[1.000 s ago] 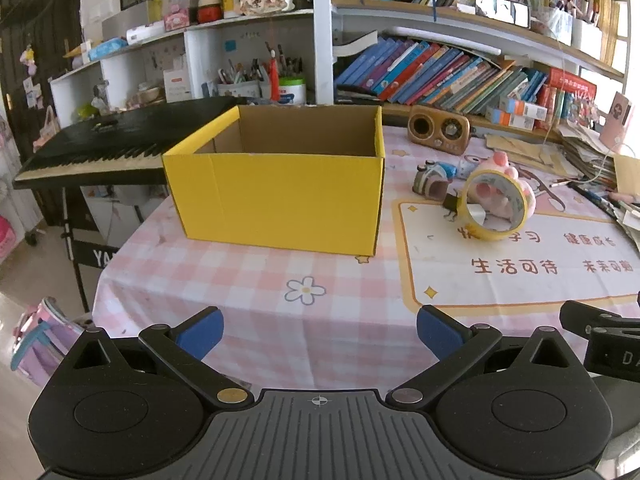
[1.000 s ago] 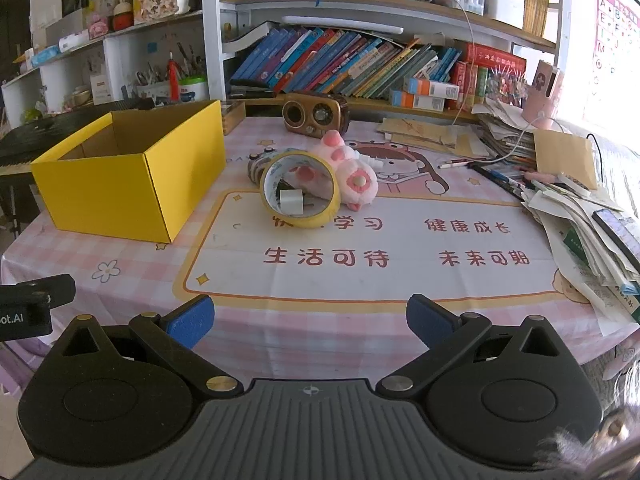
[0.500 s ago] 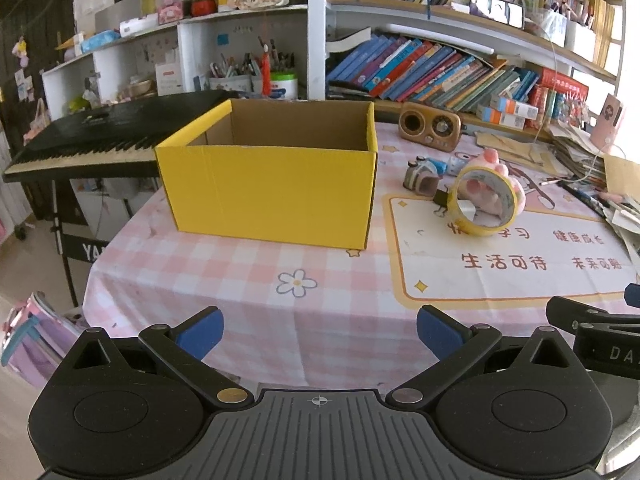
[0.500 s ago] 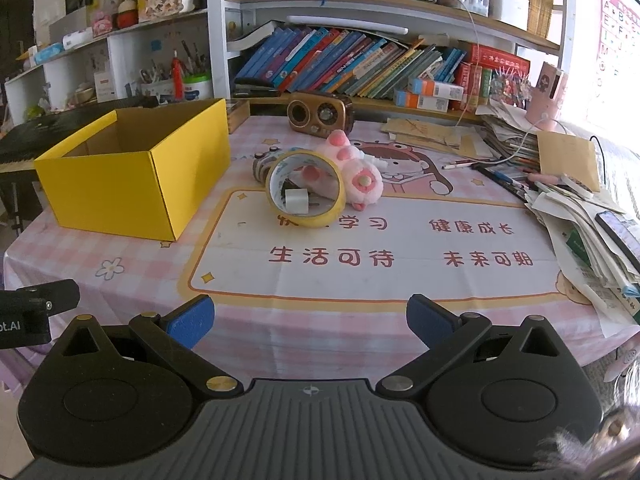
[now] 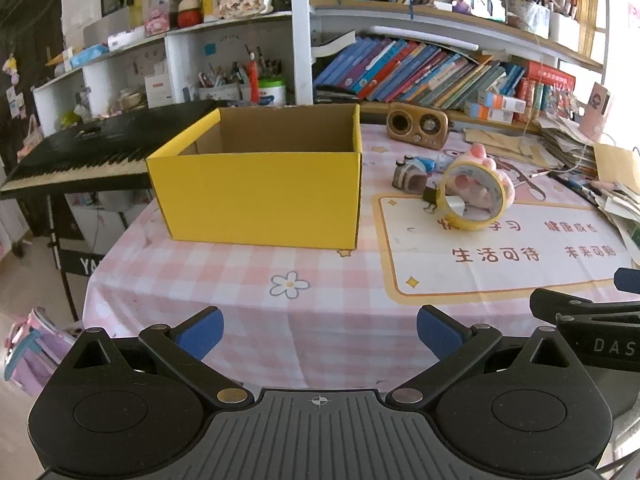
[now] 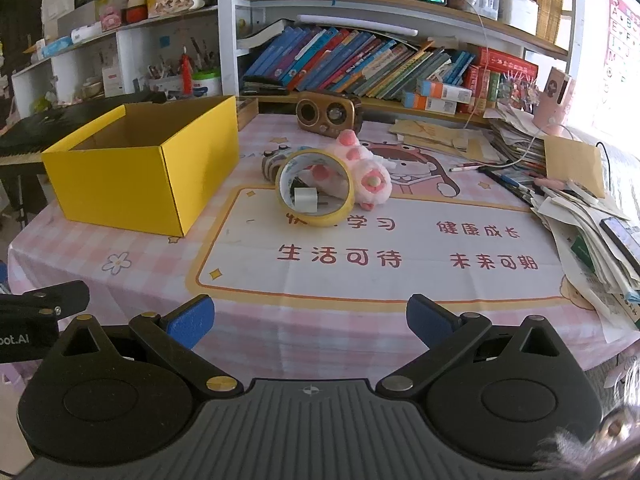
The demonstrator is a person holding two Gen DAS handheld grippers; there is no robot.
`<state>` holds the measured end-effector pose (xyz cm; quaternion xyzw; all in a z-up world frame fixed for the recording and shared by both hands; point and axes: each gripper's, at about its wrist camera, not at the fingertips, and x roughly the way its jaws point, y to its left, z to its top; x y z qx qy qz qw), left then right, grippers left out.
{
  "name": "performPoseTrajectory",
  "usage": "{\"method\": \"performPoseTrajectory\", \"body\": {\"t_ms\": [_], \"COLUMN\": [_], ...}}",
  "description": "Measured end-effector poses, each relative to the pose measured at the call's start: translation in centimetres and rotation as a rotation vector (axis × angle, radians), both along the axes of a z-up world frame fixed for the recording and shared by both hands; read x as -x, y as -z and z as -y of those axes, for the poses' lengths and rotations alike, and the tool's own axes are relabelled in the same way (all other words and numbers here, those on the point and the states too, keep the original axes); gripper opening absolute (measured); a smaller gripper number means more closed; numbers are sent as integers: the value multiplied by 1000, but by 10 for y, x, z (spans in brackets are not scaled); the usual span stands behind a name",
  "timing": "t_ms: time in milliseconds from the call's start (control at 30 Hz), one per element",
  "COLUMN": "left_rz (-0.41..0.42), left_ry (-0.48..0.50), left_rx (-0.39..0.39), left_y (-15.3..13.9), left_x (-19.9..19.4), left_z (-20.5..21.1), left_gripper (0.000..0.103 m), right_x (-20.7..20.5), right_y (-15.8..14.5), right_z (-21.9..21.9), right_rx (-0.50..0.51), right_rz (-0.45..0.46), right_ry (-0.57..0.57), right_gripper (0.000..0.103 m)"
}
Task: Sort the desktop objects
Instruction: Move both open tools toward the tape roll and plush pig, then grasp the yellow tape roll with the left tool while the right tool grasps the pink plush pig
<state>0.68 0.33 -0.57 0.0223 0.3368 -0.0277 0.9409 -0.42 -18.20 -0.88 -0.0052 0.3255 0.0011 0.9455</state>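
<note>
I am holding my left tool [image 5: 318, 334] and right tool [image 6: 308, 316] spread and empty at the frame bottoms. Nothing looks sorted yet: the box [image 6: 152, 168], left of centre, shows nothing inside, while the tape [image 6: 315, 188] and plush [image 6: 366, 178] are sitting mid-frame on the counter [image 6: 360, 308].

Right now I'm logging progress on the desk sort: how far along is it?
Nothing looks done: what shows of the yellow box inside is bare. Nothing is in hand either; the left gripper and right gripper are both open, held short of the table's near edge. Left to sort: the tape roll, the pink plush and the small toy camera, all on the table right of the box.
</note>
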Motion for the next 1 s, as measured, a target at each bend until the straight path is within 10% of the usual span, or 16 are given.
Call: {"method": "performPoseTrajectory", "body": {"t_ms": [1000], "left_rz": [-15], "left_ry": [118], "left_rx": [27], "left_y": [2], "left_x": [-39], "left_z": [57], "left_gripper": [103], "right_x": [-26], "right_y": [2], "right_z": [54], "right_rx": [-8], "right_rz": [-48], "right_ry": [78], "right_gripper": [103]}}
